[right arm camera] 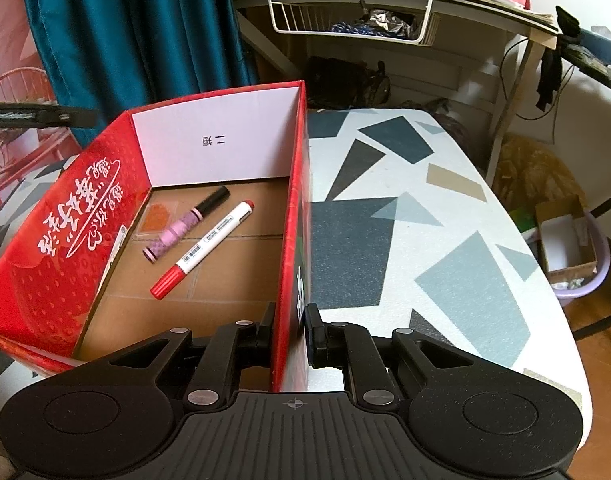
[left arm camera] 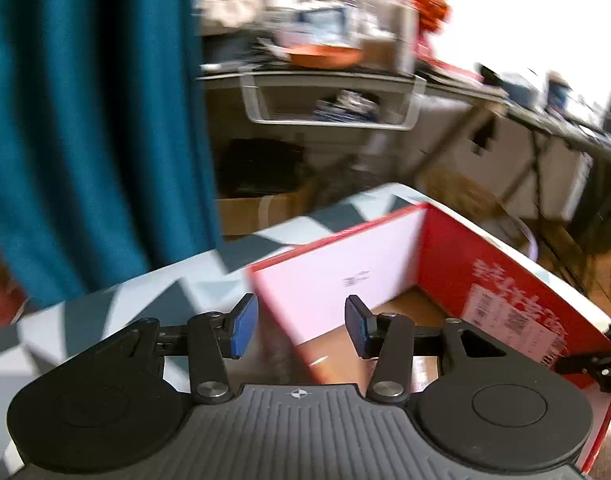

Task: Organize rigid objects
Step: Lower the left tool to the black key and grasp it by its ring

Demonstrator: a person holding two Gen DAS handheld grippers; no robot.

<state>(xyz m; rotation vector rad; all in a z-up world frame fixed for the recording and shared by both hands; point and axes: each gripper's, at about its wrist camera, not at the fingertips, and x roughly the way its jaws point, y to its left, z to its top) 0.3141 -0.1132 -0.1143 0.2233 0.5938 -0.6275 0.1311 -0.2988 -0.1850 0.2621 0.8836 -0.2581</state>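
Markers lie inside the red box [right arm camera: 65,220]: right claw [right arm camera: 288,332] pinches its near wall, left claw [left arm camera: 301,326] (spread, empty) hangs over the opposite wall.

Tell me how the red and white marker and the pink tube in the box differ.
The marker is white-bodied with red caps at both ends; the pink tube is lilac-pink with a black cap. The marker looks longer and slimmer, the tube shorter and stubbier. The marker lies nearer the box's right wall, the tube to its left. Both lie flat on the cardboard floor, roughly parallel.
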